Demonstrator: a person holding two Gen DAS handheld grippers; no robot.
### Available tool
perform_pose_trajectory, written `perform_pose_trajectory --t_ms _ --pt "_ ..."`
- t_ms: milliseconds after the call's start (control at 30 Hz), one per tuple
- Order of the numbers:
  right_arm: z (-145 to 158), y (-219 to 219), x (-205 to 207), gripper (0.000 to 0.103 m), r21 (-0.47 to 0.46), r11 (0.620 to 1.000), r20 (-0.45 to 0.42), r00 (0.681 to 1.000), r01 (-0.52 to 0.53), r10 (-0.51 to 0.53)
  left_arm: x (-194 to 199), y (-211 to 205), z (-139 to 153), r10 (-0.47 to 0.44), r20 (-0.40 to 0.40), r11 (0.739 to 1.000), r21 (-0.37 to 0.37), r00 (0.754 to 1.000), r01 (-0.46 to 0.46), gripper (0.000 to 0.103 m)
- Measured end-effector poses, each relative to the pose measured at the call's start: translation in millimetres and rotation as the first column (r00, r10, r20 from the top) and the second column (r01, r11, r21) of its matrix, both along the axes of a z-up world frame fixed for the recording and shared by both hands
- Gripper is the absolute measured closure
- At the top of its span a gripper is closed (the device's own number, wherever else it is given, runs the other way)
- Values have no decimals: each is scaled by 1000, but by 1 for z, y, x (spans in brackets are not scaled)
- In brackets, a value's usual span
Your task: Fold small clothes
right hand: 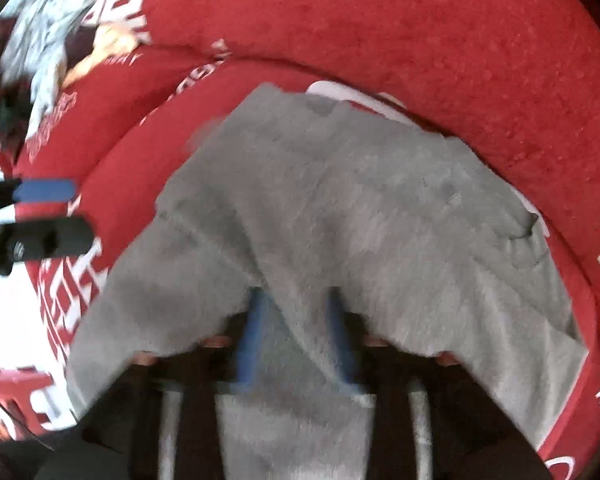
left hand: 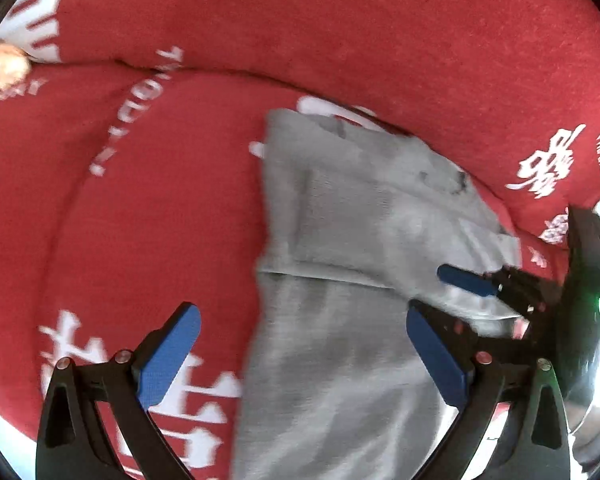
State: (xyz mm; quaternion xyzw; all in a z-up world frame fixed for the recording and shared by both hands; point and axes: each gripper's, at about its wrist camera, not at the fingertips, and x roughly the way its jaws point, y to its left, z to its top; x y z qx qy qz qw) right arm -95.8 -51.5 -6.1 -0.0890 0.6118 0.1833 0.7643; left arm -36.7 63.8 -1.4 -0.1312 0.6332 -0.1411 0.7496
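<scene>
Open cloth, left of garment: red printed cover [left hand: 148, 208] lies bare beside the grey garment [left hand: 360, 216].
Right edge: right hand-held gripper [left hand: 456, 284] sits on the garment's hem, blocking that side.
Rear: raised red fold [right hand: 420, 40] borders the garment.
Far left corner: indistinct clutter [right hand: 48, 32].

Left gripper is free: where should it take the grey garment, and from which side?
Probably the grey garment at its straight left edge, near the fold seam, coming in from the bare red cover. The open left gripper already hovers there; the right gripper pinches the other side.
</scene>
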Motion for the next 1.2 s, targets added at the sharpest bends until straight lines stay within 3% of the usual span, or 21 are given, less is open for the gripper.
perform_pose_trajectory --t_ms 67,167,267,367,433,500,633,667,700,733,767,800,833,900,967,1067,1100,1200 --pt "8 -11 -6 50 32 999 -12 1000 29 -28 4 -11 -7 3 -25 1000 -23 1000 -3 0" --pt "19 -52 -15 50 141 970 -84 979 198 -188 9 -32 -16 6 -56 998 -65 998 -10 0" --pt "25 -116 -36 50 230 867 -155 896 442 -416 16 -48 -24 11 -75 998 -68 997 -16 0" --pt "19 -185 -68 50 287 677 -246 736 677 -631 24 -60 -18 33 -11 999 8 999 -33 0" --pt "9 -227 -89 50 329 518 -319 609 790 -726 29 -64 -11 36 57 997 64 998 -40 0" --pt "-2 -259 -108 50 369 363 -384 497 855 -778 37 -70 -11 18 85 992 121 996 -28 0" --pt "-29 -295 -128 50 422 114 -493 333 899 -804 46 -75 -31 -7 33 979 204 999 0 0" --pt "-39 -302 -132 54 417 49 -521 283 908 -805 47 -74 -36 -4 21 975 220 1000 -1 0" --pt "-44 -305 -133 81 429 6 -536 260 903 -803 47 -73 -41 0 9 972 235 1000 -3 0" --pt "-48 -308 -135 97 429 -22 -541 238 903 -806 46 -73 -43 3 5 970 244 1000 -4 0" --pt "-50 -309 -136 96 417 -32 -539 219 909 -814 45 -72 -44 5 1 968 251 1000 -5 0" --pt "-49 -311 -135 96 422 -28 -531 222 906 -818 43 -72 -44 5 1 967 255 1000 -5 0" --pt "-46 -312 -133 97 433 -6 -516 243 901 -821 42 -72 -43 2 3 967 256 1000 -2 0" --pt "-33 -312 -128 97 466 87 -459 325 881 -827 35 -77 -43 -23 3 963 270 1000 21 0" --pt "-30 -316 -126 97 464 144 -438 368 874 -820 30 -84 -45 -52 1 952 301 999 49 0" --pt "-47 -329 -128 96 420 166 -455 366 892 -812 24 -88 -48 -72 -5 942 329 997 70 0" --pt "-55 -331 -130 96 388 191 -454 367 902 -812 23 -86 -46 -74 -6 944 321 997 72 0" --pt "-57 -334 -129 96 399 204 -463 389 894 -797 25 -76 -35 -79 24 960 270 997 70 0"
